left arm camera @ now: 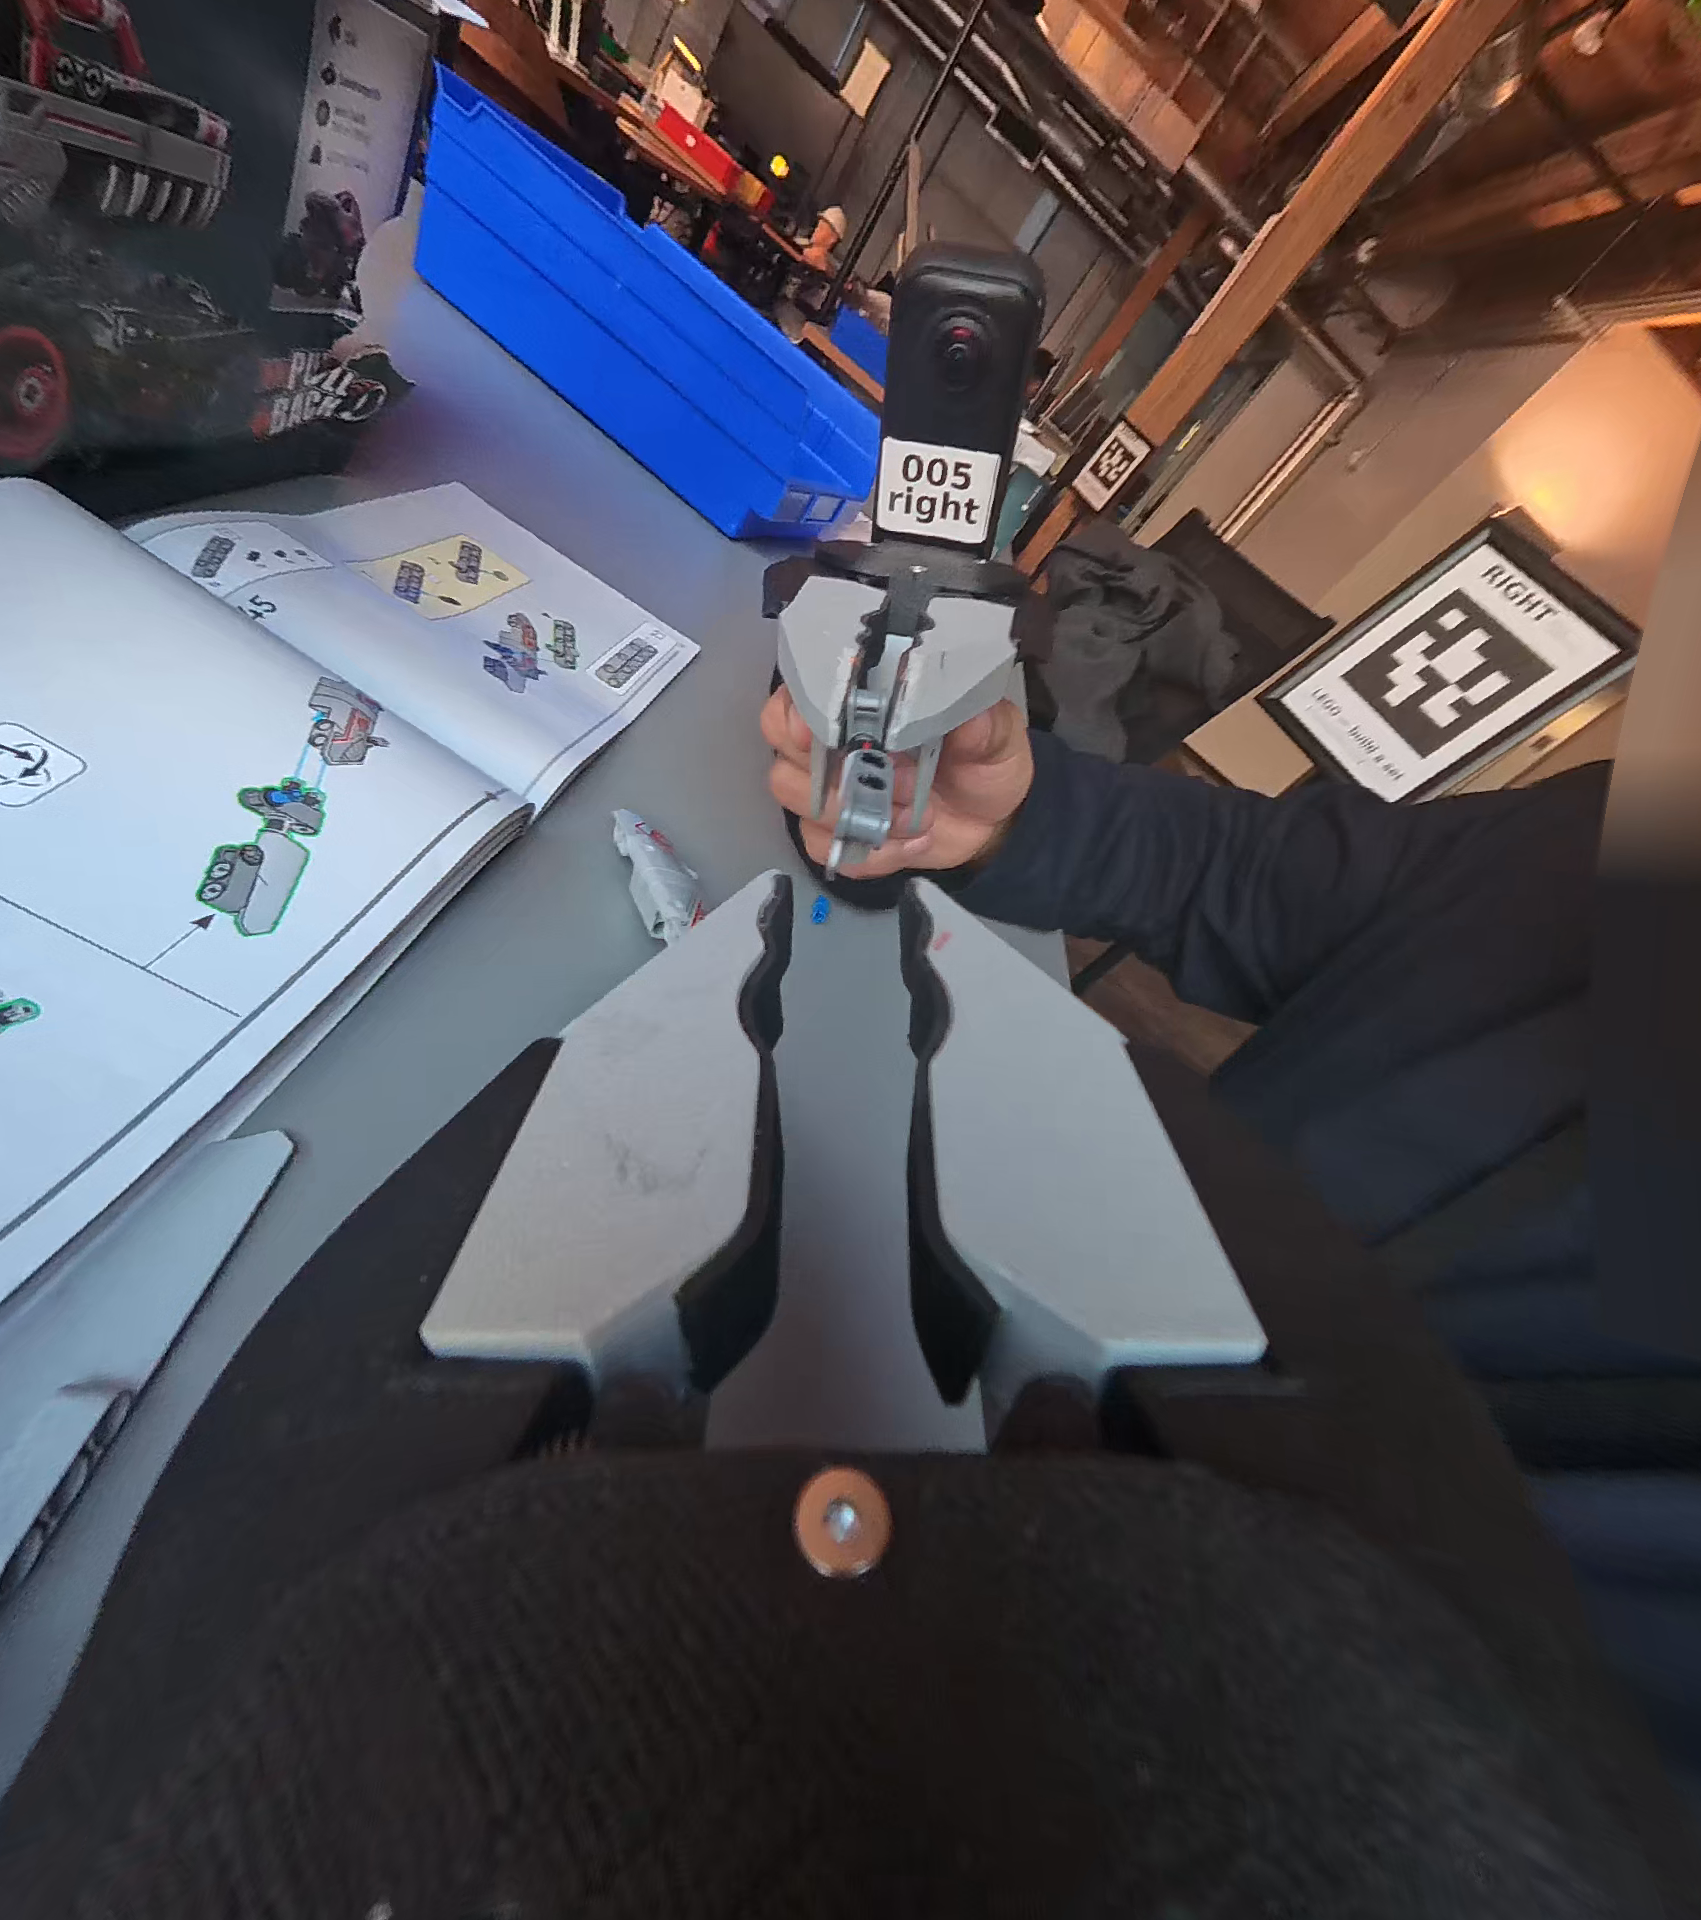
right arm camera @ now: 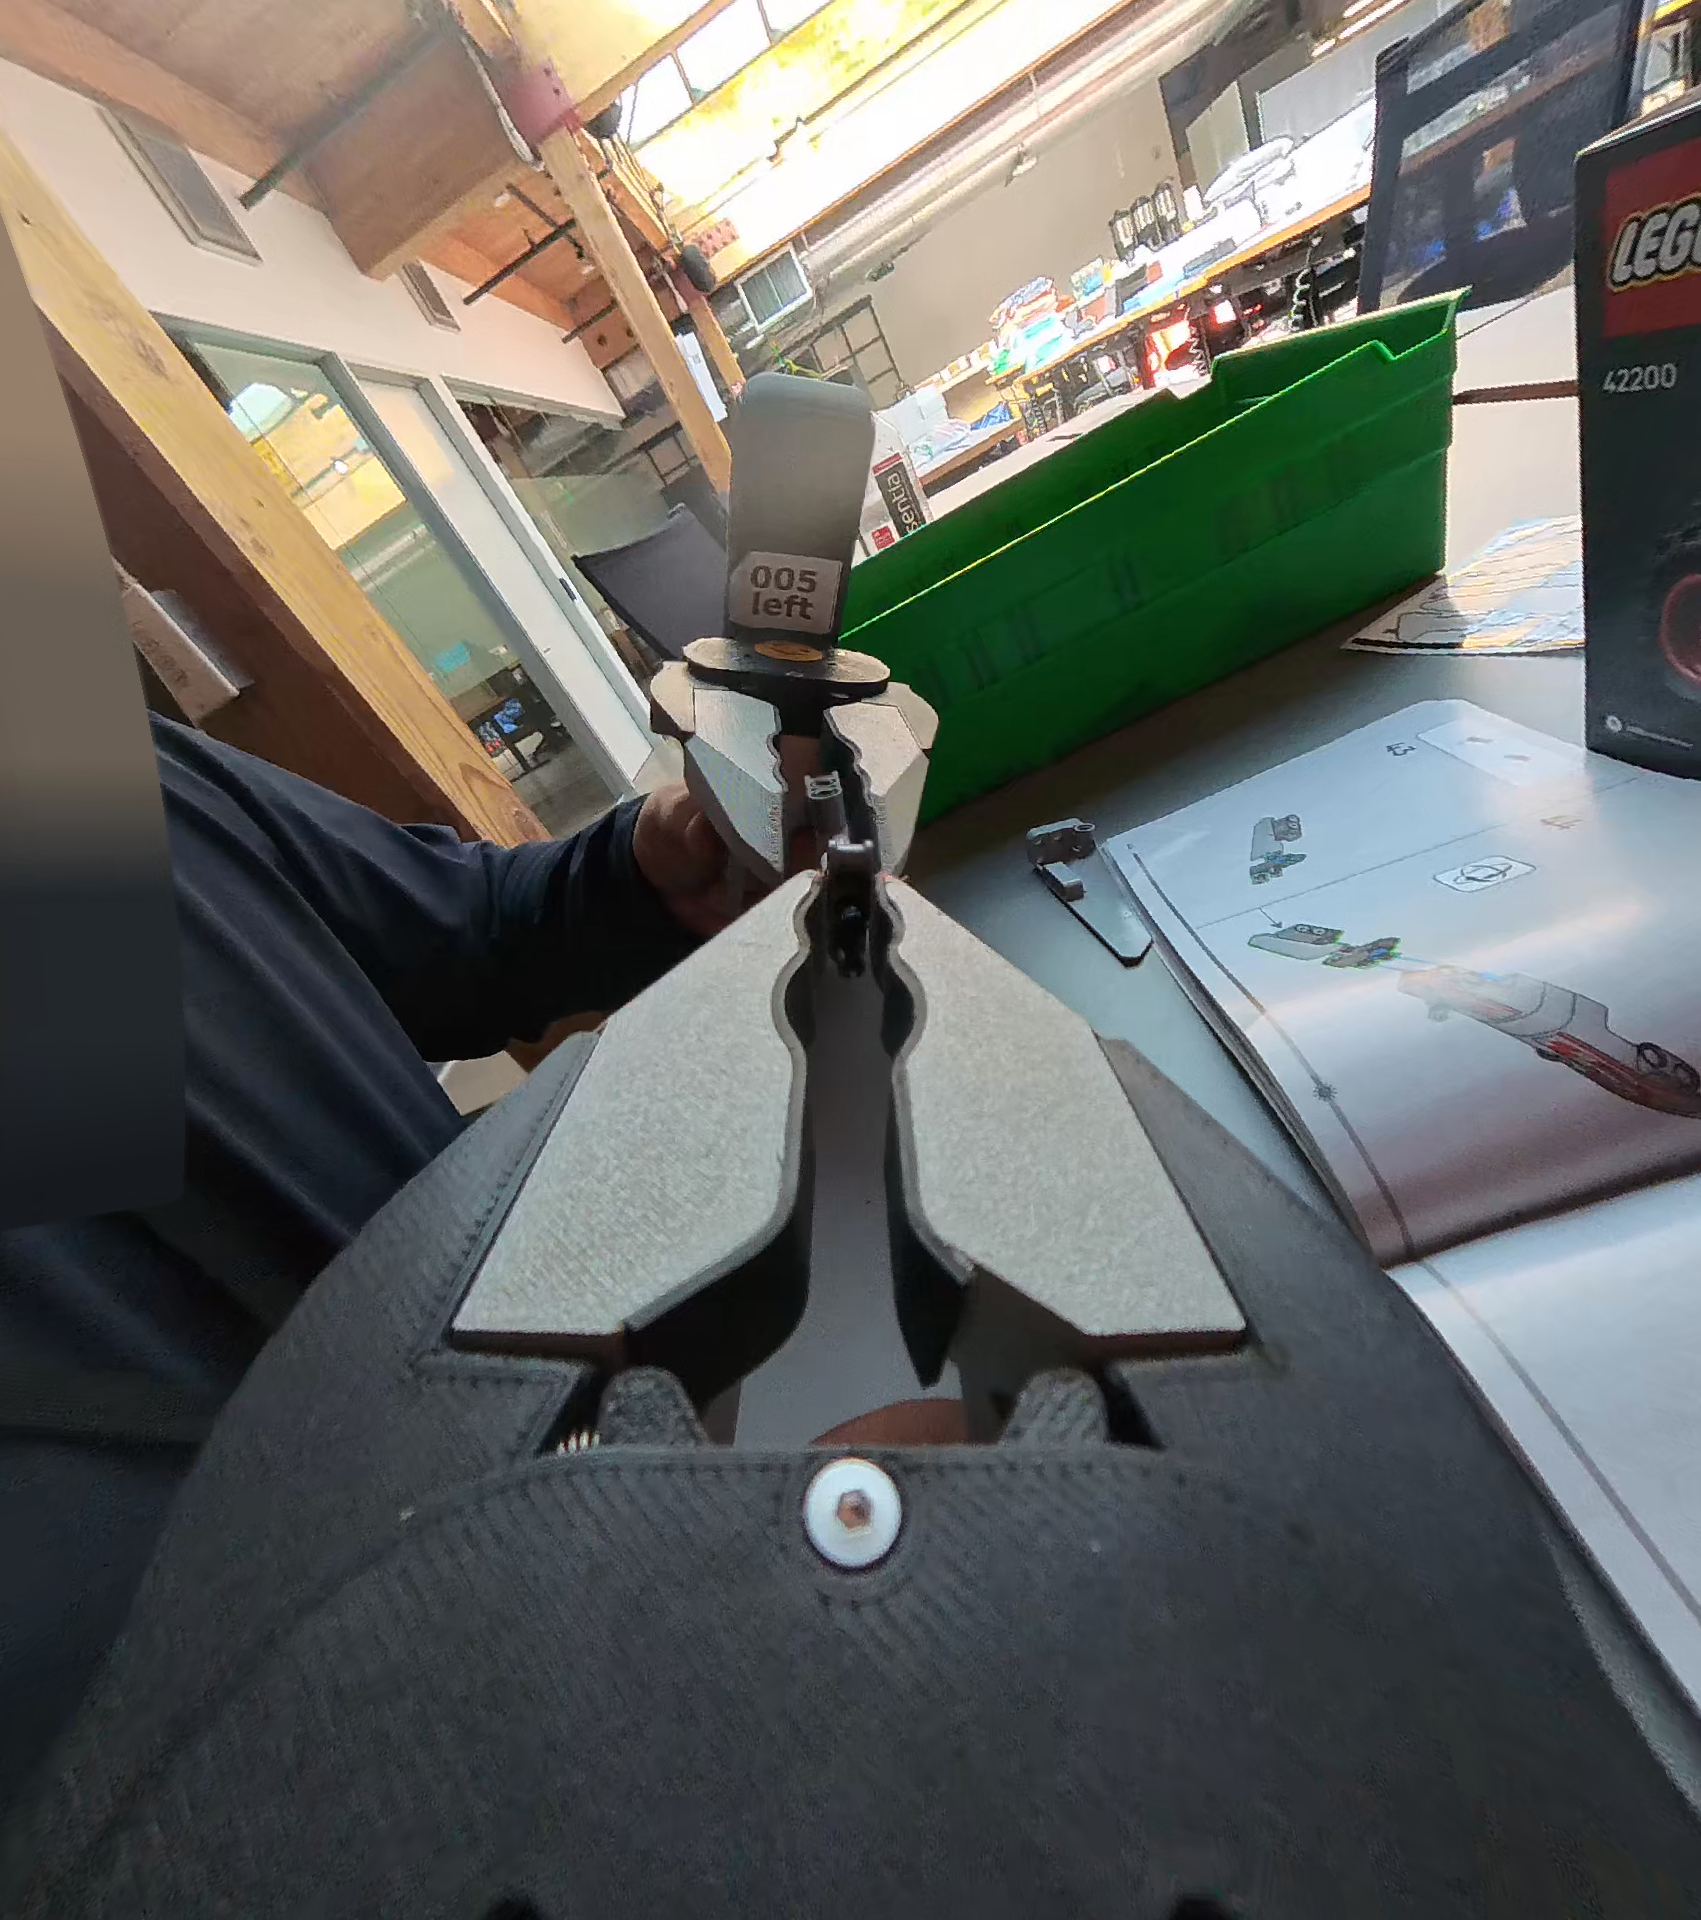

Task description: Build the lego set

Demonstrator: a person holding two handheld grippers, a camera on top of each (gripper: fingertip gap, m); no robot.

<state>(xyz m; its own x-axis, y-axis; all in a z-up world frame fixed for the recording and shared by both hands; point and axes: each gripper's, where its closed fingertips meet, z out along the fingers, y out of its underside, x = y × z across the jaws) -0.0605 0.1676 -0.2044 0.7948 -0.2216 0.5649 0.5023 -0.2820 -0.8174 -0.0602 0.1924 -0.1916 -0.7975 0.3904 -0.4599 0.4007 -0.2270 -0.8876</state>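
Matt grey table [left arm camera: 555, 436], glossy paper booklet [left arm camera: 150, 831], shiny plastic bin [right arm camera: 1189, 582]

Both views are wide-angle and bend straight lines toward the edges; beams and walls lean and curve. The left wrist view is dim and cool over the table [left arm camera: 555, 436], with warm orange light on the far wall at upper right. Its lower left corner is smeared with blur, and the booklet [left arm camera: 150, 831] there goes soft. The right wrist view is brighter: strong daylight from ceiling skylights blows out to white-yellow glare at the top. A sheen of reflected light lies across the booklet page [right arm camera: 1448, 987]. Smooth blurred patches cover one side of each view.
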